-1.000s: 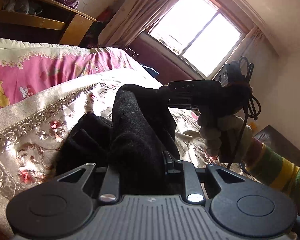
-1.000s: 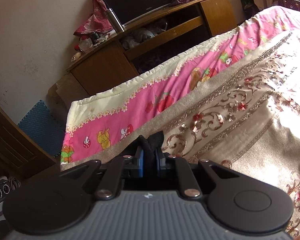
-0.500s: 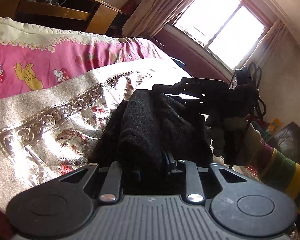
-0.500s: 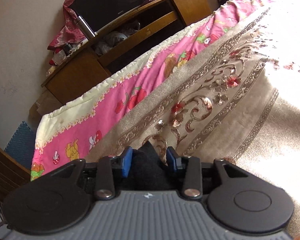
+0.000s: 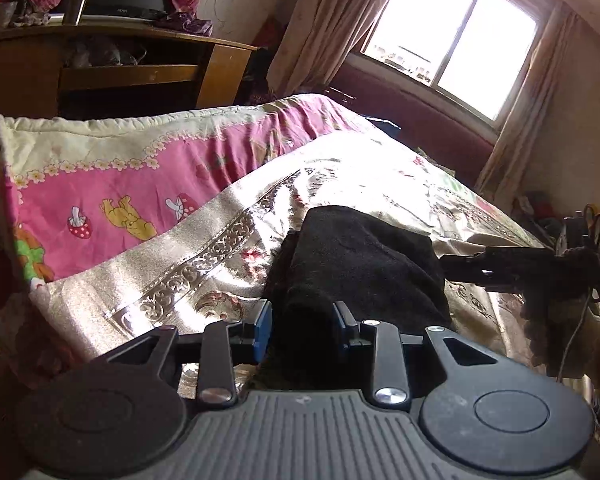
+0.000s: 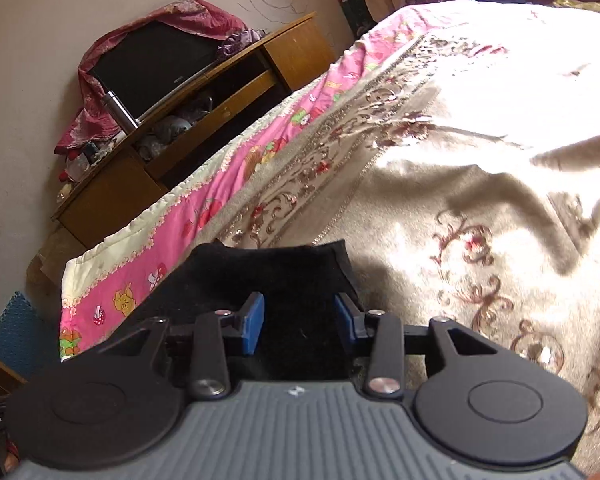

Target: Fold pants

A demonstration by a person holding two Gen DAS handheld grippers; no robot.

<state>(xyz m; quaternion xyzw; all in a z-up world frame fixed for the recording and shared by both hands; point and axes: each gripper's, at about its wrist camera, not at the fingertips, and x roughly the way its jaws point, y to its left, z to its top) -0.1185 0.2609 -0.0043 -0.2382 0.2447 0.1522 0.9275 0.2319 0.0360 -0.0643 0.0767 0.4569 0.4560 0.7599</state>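
Black pants lie in a folded heap on the beige embroidered bedcover. My left gripper is at the heap's near end. Its jaws are opening, with a ridge of black cloth between the blue pads, which do not press on it. In the right wrist view the pants spread flat under my right gripper. Its jaws are opening too and stand wide, the cloth lying loose between them. The left wrist view shows the right gripper at the heap's right edge, level and pointing left.
A pink cartoon-print quilt hangs over the bed's far side. Beyond it stands a wooden cabinet with a television, and a bright window with curtains. A person's hand holds the right gripper near the bed's right edge.
Both grippers' jaws have spread apart from the black cloth. The pants, held up and draped before, now rest lower on the bed. The right gripper has dropped and drawn off to the right.
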